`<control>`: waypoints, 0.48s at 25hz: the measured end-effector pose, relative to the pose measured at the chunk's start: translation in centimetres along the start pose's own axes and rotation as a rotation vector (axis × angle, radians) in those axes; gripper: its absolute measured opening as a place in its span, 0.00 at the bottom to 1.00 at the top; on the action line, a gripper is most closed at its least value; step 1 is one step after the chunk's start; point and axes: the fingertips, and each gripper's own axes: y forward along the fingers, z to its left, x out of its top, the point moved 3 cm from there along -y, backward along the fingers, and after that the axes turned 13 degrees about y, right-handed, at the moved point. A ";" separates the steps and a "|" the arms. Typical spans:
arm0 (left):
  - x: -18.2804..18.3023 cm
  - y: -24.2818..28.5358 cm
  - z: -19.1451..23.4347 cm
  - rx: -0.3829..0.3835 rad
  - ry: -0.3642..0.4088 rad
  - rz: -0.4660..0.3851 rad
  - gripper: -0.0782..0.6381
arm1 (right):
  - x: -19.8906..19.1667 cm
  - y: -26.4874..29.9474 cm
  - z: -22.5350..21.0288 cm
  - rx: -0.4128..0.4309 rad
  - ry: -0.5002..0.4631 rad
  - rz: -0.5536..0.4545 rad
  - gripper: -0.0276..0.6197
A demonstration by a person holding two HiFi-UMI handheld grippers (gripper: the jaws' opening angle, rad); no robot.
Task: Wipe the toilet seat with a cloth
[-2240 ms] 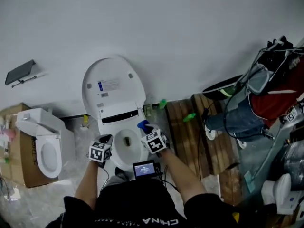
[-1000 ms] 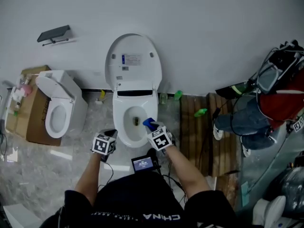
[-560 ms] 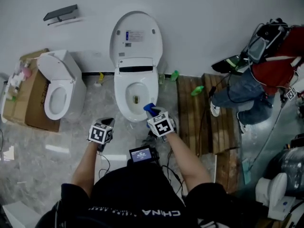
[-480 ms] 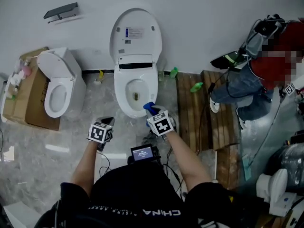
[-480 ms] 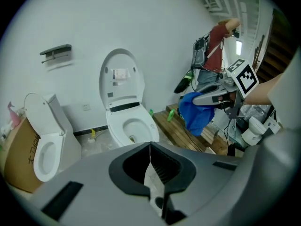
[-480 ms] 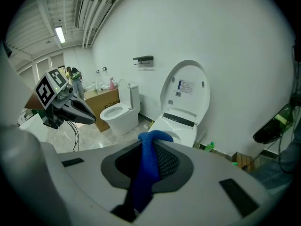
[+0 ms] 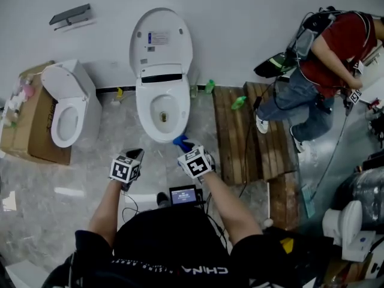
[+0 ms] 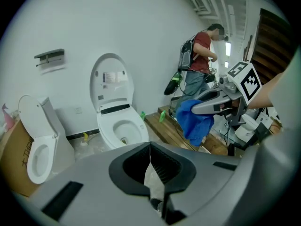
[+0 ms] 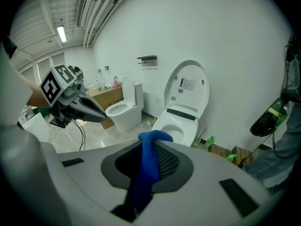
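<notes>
The right claw (image 7: 183,145) grips the blue cloth (image 9: 145,173) well short of the toilet seat (image 7: 143,110) at its eleven o'clock, and the left claw (image 8: 150,146) is closed on nothing, so no wiping is under way, and whether the seat is already wiped doesn't show.

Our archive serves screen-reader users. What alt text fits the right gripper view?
The right hand-held gripper is shut on a blue cloth, pointing at a white toilet with its lid raised against the wall. The left hand-held gripper shows at left, shut.
</notes>
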 end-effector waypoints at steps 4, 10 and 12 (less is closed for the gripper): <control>1.1 0.5 -1.2 0.002 0.009 -0.010 0.13 | -0.5 -1.3 -1.2 -0.011 -0.010 -0.001 0.13; 1.9 1.0 -3.1 0.002 0.003 -0.024 0.13 | -1.6 -2.5 -2.5 -0.014 -0.011 0.017 0.13; 2.0 1.2 -3.5 0.003 0.006 -0.020 0.13 | -1.4 -2.8 -2.6 -0.010 -0.016 0.013 0.13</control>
